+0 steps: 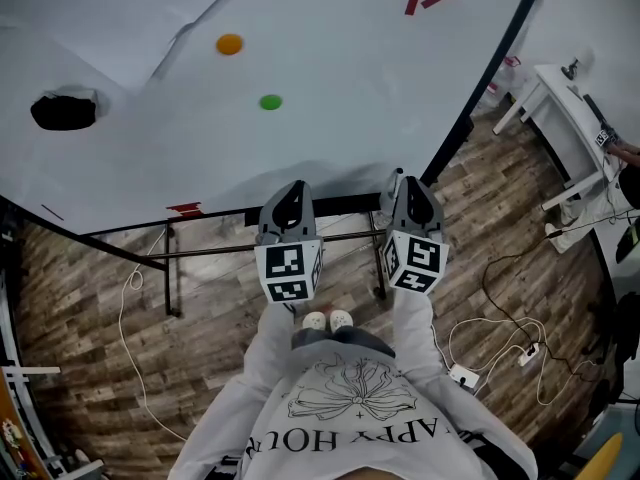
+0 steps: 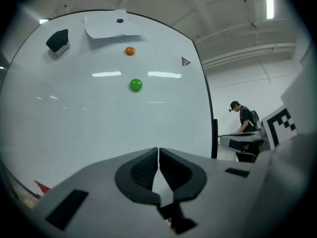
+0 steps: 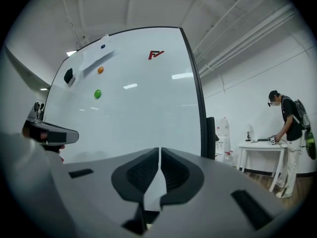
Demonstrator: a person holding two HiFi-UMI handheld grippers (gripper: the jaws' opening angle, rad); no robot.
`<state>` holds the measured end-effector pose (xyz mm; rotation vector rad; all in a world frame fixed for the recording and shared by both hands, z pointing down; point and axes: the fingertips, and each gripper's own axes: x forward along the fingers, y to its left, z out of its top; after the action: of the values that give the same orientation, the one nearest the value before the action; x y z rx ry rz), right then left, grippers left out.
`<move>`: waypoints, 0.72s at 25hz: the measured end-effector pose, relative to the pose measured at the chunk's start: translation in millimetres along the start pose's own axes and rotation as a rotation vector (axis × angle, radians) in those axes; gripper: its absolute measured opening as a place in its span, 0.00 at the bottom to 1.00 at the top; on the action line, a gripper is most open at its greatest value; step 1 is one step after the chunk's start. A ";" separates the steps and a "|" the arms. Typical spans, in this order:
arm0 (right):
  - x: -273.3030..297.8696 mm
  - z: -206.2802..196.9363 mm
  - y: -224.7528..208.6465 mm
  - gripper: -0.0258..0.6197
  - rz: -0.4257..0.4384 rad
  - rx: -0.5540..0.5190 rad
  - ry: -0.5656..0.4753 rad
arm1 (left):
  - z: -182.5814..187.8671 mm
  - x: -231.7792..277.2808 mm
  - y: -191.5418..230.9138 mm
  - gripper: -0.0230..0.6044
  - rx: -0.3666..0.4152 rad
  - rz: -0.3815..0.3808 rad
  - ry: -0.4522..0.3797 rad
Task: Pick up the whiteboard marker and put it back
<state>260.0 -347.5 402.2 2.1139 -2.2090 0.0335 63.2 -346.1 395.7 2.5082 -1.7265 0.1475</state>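
A white board point(image 1: 330, 88) fills the upper head view, above a wood-plank floor point(image 1: 90, 298) with cables point(image 1: 500, 333) at lower right. On the board are an orange magnet point(image 1: 229, 44), a green magnet point(image 1: 270, 102) and, at the left, a black eraser point(image 1: 63, 111). A small red thing point(image 1: 185, 209) sits at the board's lower edge (the marker? too small to tell).

Only the gripper views show the ceiling and a person point(image 3: 290, 128) at a white table point(image 3: 262, 145) on the right. The left one shows a sheet point(image 2: 111, 26) at the board's top.

The left gripper point(image 2: 158, 152) and right gripper point(image 3: 159, 152) both have their jaws together, with nothing between them.
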 end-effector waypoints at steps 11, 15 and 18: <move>-6.9 -1.1 -6.3 0.04 -0.003 -0.007 0.007 | -0.4 -2.7 -9.6 0.05 -0.004 -0.007 0.005; -8.8 -2.7 -6.5 0.04 0.002 -0.007 0.013 | -0.3 -3.6 -11.8 0.05 -0.004 -0.009 0.005; -10.5 -3.4 -7.6 0.04 0.005 -0.007 0.017 | -0.4 -4.0 -11.6 0.05 -0.005 -0.008 0.007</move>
<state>268.1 -337.2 404.5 2.0971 -2.2013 0.0444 72.6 -338.2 395.3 2.5082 -1.7117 0.1516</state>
